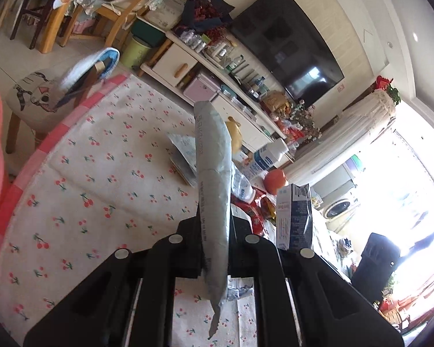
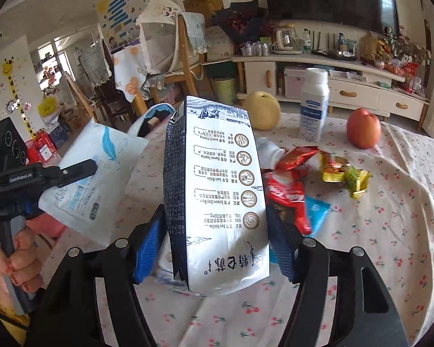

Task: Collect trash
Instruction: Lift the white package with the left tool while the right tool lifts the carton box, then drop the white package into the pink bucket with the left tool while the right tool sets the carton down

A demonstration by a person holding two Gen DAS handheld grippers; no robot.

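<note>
Milk carton (image 2: 217, 196) between blue pads (image 2: 146, 253)

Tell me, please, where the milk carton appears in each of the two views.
Left wrist view: the milk carton stands at right of centre, beside the flat packet that the left tongs hold.
Right wrist view: it fills the centre, between the fingers of the right tongs.
Shared landmark: the white bottle on the cherry tablecloth.
</note>
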